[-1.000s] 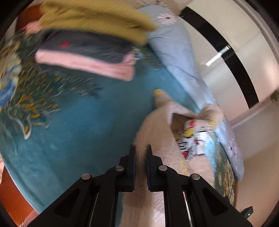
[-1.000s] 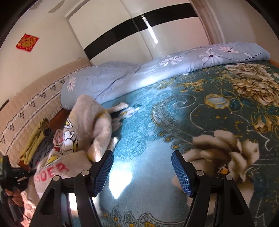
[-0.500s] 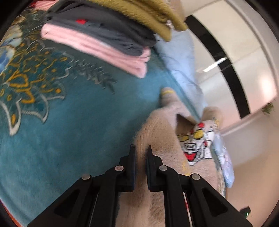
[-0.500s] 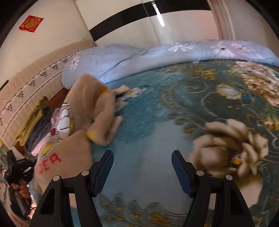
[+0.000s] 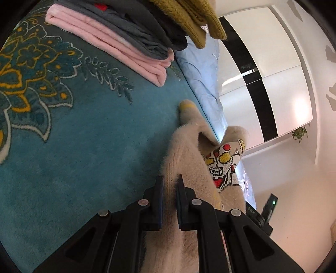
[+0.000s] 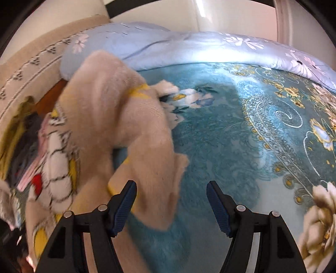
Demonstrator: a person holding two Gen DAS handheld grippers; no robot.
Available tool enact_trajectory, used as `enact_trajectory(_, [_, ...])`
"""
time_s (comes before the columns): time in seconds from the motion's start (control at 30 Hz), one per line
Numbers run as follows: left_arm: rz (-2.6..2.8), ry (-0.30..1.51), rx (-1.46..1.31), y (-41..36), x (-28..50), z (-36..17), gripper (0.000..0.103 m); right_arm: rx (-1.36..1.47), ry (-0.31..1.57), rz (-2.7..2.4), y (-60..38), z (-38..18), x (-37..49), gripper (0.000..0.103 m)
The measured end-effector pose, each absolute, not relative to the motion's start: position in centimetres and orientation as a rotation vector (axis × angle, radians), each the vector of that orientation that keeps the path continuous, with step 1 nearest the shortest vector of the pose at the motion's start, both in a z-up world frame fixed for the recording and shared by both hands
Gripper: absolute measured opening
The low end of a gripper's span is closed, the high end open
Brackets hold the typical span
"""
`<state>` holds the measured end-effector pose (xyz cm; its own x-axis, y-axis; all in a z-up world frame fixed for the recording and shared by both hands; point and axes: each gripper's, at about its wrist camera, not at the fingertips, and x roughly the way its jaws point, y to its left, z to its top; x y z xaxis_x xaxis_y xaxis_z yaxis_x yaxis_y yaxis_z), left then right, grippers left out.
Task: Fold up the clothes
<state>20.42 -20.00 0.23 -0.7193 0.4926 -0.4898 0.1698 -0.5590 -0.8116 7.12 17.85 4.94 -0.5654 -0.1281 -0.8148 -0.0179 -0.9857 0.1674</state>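
A fuzzy beige sweater (image 5: 189,159) with a red, yellow and white knitted figure hangs bunched over the teal floral bedspread (image 5: 84,147). My left gripper (image 5: 169,184) is shut on a fold of it. In the right wrist view the same sweater (image 6: 117,126) fills the left side, one sleeve drooping down. My right gripper (image 6: 171,189) is open and empty, with the sleeve's lower edge just inside its left finger (image 6: 126,201).
A stack of folded clothes, pink (image 5: 117,44), grey and mustard (image 5: 189,19), lies at the far end of the bed. A pale blue floral duvet (image 6: 189,48) runs along the bed's far edge. A white wardrobe with a black stripe (image 5: 258,84) stands beyond.
My left gripper has carried the sweater closer to the folded stack. My right gripper has moved left and closer to the hanging sweater, which now reaches between its fingers.
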Motion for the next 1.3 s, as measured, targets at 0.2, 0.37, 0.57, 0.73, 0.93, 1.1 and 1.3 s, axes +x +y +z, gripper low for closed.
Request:
enact_trajectory(0.2, [2.356, -1.366, -1.067, -20.4, 20.1, 0.0, 0.010, 1.515, -0.141, -2.730, 16.3, 5.0, 6.3, 0.022])
enact_trajectory(0.37, [2.365, -1.367, -1.032, -20.5, 20.4, 0.4, 0.010, 1.486, -0.023, -2.800, 16.7, 7.9, 5.9, 0.011])
enact_trajectory(0.57, [2.348, -1.302, -0.958, -19.8, 20.6, 1.5, 0.010, 1.334, -0.004, -3.040, 22.3, 14.7, 5.5, 0.010])
enact_trajectory(0.73, [2.284, -1.285, -0.931, -18.9, 20.4, 1.7, 0.010, 1.220, 0.042, -3.214, 27.1, 19.9, 4.6, 0.009])
enact_trajectory(0.93, [2.187, -1.218, -0.978, -16.1, 19.5, 1.3, 0.010, 1.146, 0.075, -3.347, 30.7, 22.6, 3.1, 0.009])
enact_trajectory(1.1, [2.189, -1.144, -1.039, -14.4, 18.9, 1.3, 0.010, 1.467, 0.091, -3.294, 33.2, 15.7, 1.6, 0.009])
enact_trajectory(1.3, [2.164, -1.164, -1.043, -14.9, 19.0, 1.0, 0.010, 1.575, -0.093, -3.225, 36.0, 11.7, 3.6, 0.010])
